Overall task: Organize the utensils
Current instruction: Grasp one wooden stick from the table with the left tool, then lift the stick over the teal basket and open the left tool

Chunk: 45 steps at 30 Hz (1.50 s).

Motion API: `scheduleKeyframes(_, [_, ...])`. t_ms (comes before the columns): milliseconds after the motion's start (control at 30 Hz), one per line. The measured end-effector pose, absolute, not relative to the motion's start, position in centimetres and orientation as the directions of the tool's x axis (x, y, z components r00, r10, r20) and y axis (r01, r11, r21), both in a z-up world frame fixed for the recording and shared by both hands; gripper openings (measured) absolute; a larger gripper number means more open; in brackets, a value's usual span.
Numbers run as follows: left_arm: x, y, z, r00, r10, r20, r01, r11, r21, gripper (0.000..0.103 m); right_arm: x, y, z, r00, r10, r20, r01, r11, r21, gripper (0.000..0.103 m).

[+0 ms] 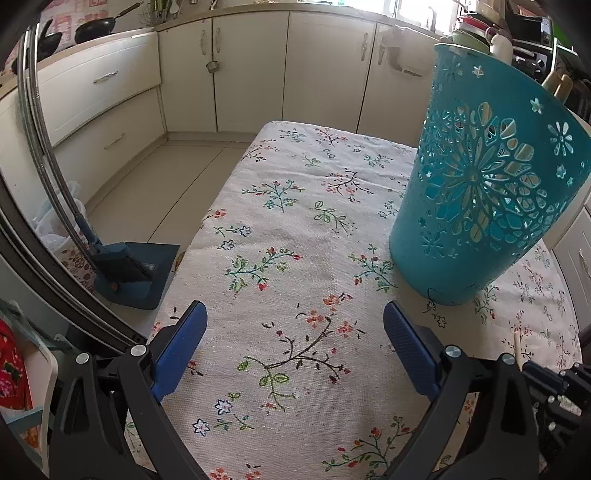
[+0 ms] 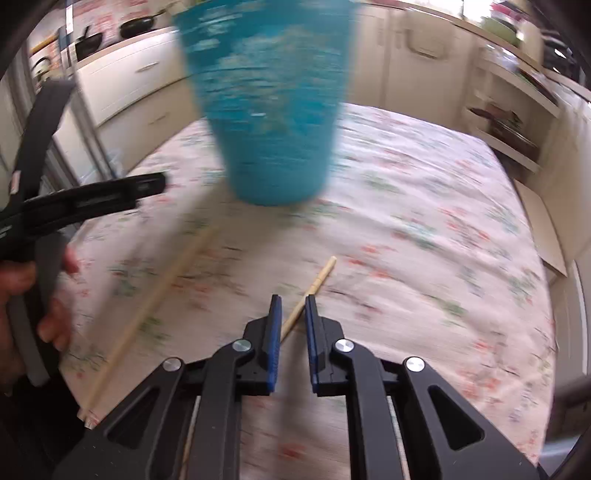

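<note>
A teal perforated plastic holder (image 1: pixel 487 192) stands upright on the floral tablecloth (image 1: pixel 288 229), with wooden utensils showing inside through the holes. My left gripper (image 1: pixel 293 325) is open and empty, low over the cloth, left of the holder. In the blurred right wrist view the holder (image 2: pixel 273 110) stands ahead. My right gripper (image 2: pixel 292 308) is nearly shut around a wooden chopstick (image 2: pixel 318 280) that runs diagonally between its fingers. A second chopstick (image 2: pixel 147 306) lies on the cloth to the left. A chopstick tip (image 1: pixel 517 345) shows at the right of the left wrist view.
Cream kitchen cabinets (image 1: pixel 251 74) and a tiled floor (image 1: pixel 159 184) lie beyond the table's left edge. A blue dustpan and broom (image 1: pixel 133 269) stand on the floor. Pans (image 1: pixel 96 27) sit on the counter. The left hand-held gripper (image 2: pixel 85 206) shows at left in the right wrist view.
</note>
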State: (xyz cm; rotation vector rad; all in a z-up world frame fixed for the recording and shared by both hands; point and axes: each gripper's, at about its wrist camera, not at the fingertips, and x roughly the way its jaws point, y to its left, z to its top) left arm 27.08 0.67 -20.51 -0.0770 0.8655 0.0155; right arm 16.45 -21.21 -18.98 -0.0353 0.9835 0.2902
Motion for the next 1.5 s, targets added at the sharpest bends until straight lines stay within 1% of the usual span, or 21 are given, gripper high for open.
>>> scheduleKeyframes(67, [26.8, 0.0, -20.3, 0.650, -0.033, -0.759, -0.006, 0.999, -0.049, 0.092, 16.3, -23.5, -19.1, 0.528, 0.211, -0.823, -0.209, 0.971, 0.115, 0.012])
scheduleKeyframes(167, [25.4, -2.2, -20.1, 0.634, -0.103, -0.767, 0.117, 0.992, -0.036, 0.092, 16.1, -25.5, -19.3, 0.539, 0.225, -0.812, -0.162, 0.973, 0.162, 0.012])
scheduleKeyframes(267, [23.7, -4.9, -19.9, 0.635, -0.124, -0.762, 0.226, 0.974, 0.029, 0.092, 16.2, -26.2, -19.4, 0.544, 0.247, -0.802, -0.146, 0.969, 0.200, 0.012])
scheduleKeyframes(333, [23.1, -6.3, -19.9, 0.630, -0.124, -0.767, 0.262, 0.963, 0.060, 0.092, 16.2, -26.3, -19.4, 0.545, 0.253, -0.799, -0.146, 0.967, 0.206, 0.013])
scheduleKeyframes(400, [23.1, -7.1, -20.0, 0.617, -0.123, -0.777, 0.269, 0.961, 0.062, 0.092, 16.2, -26.6, -19.4, 0.546, 0.264, -0.795, -0.147, 0.965, 0.220, 0.013])
scheduleKeyframes(467, [23.4, -7.5, -20.2, 0.602, -0.107, -0.791, 0.261, 0.963, 0.068, 0.085, 16.3, -26.7, -19.5, 0.545, 0.276, -0.792, -0.145, 0.961, 0.235, 0.013])
scheduleKeyframes(533, [23.7, -7.7, -20.6, 0.579, -0.091, -0.810, 0.252, 0.965, 0.072, 0.073, 16.3, -26.8, -19.5, 0.545, 0.285, -0.788, -0.142, 0.958, 0.248, 0.013])
scheduleKeyframes(567, [23.8, -7.8, -20.8, 0.570, -0.083, -0.818, 0.247, 0.966, 0.074, 0.070, 16.2, -26.9, -19.5, 0.546, 0.287, -0.787, -0.142, 0.958, 0.250, 0.013])
scheduleKeyframes(600, [24.0, -7.6, -21.0, 0.563, -0.082, -0.823, 0.246, 0.966, 0.073, 0.063, 16.3, -26.8, -19.5, 0.547, 0.287, -0.787, -0.141, 0.958, 0.251, 0.013])
scheduleKeyframes(633, [23.9, -7.5, -21.0, 0.558, -0.095, -0.824, 0.251, 0.966, 0.058, 0.056, 16.2, -26.8, -19.5, 0.548, 0.287, -0.786, -0.141, 0.957, 0.252, 0.013])
scheduleKeyframes(667, [23.9, -7.5, -21.0, 0.557, -0.098, -0.825, 0.250, 0.967, 0.054, 0.052, 16.2, -26.8, -19.4, 0.549, 0.289, -0.785, -0.141, 0.957, 0.253, 0.013])
scheduleKeyframes(733, [24.1, -7.6, -20.9, 0.550, -0.117, -0.827, 0.263, 0.964, 0.039, 0.032, 16.2, -26.7, -19.5, 0.548, 0.290, -0.785, -0.141, 0.957, 0.255, 0.013])
scheduleKeyframes(767, [24.2, -7.9, -20.9, 0.547, -0.121, -0.828, 0.267, 0.963, 0.035, 0.026, 16.2, -26.8, -19.5, 0.548, 0.291, -0.784, -0.141, 0.956, 0.256, 0.013])
scheduleKeyframes(800, [24.2, -8.1, -20.9, 0.541, -0.133, -0.830, 0.276, 0.961, 0.026, 0.014, 16.2, -26.8, -19.5, 0.549, 0.292, -0.783, -0.141, 0.956, 0.258, 0.013])
scheduleKeyframes(833, [24.3, -8.3, -21.0, 0.535, -0.143, -0.832, 0.284, 0.959, 0.018, 0.006, 16.3, -26.9, -19.5, 0.549, 0.293, -0.782, -0.142, 0.955, 0.259, 0.013])
scheduleKeyframes(900, [24.4, -8.6, -20.9, 0.525, -0.160, -0.836, 0.297, 0.955, 0.004, 0.005, 16.3, -26.9, -19.5, 0.552, 0.295, -0.780, -0.141, 0.955, 0.261, 0.013])
scheduleKeyframes(1000, [24.7, -7.8, -20.6, 0.493, -0.234, -0.838, 0.293, 0.951, -0.094, 0.005, 16.4, -27.0, -19.5, 0.558, 0.296, -0.775, -0.139, 0.954, 0.264, 0.015])
scheduleKeyframes(1100, [24.4, -6.2, -18.9, 0.521, -0.313, -0.794, 0.286, 0.941, -0.183, 0.005, 16.5, -27.2, -19.6, 0.563, 0.297, -0.771, -0.132, 0.953, 0.271, 0.015])
scheduleKeyframes(1167, [23.5, -5.0, -16.6, 0.567, -0.381, -0.730, 0.308, 0.920, -0.241, 0.005, 16.6, -27.2, -19.6, 0.564, 0.296, -0.771, -0.128, 0.953, 0.273, 0.015])
scheduleKeyframes(1267, [22.5, -3.6, -12.9, 0.624, -0.445, -0.642, 0.336, 0.895, -0.294, 0.005, 16.6, -27.1, -19.6, 0.565, 0.297, -0.770, -0.125, 0.953, 0.276, 0.015])
scheduleKeyframes(1500, [22.1, -2.2, -3.9, 0.758, -0.494, -0.427, 0.381, 0.866, -0.325, 0.005, 16.4, -26.7, -19.6, 0.570, 0.290, -0.769, -0.138, 0.956, 0.258, 0.020])
